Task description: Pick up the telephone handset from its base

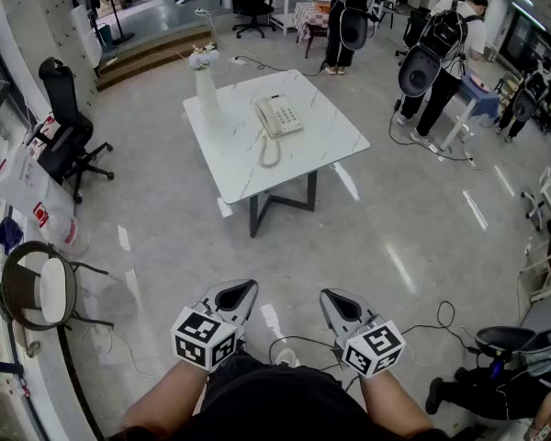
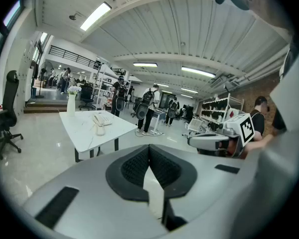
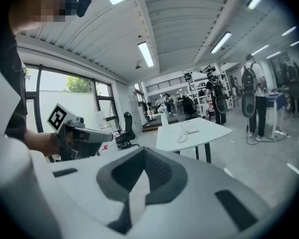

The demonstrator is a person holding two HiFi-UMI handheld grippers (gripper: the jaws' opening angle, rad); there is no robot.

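Observation:
A cream telephone (image 1: 280,116) sits on a white marble-look table (image 1: 335,145) far ahead of me, with its handset (image 1: 264,115) resting on the base and its coiled cord (image 1: 270,151) trailing toward the near edge. The phone (image 2: 101,119) looks small in the left gripper view, and in the right gripper view the telephone (image 3: 189,129) is just as distant. My left gripper (image 1: 241,290) and right gripper (image 1: 334,298) hang close to my body, well short of the table. Both are shut with nothing between their jaws.
A white vase with flowers (image 1: 205,83) stands on the table's far left corner. A black office chair (image 1: 69,141) and a round chair (image 1: 39,288) stand at the left. People with backpacks (image 1: 439,58) stand at the back right. Cables (image 1: 422,324) lie on the floor by my feet.

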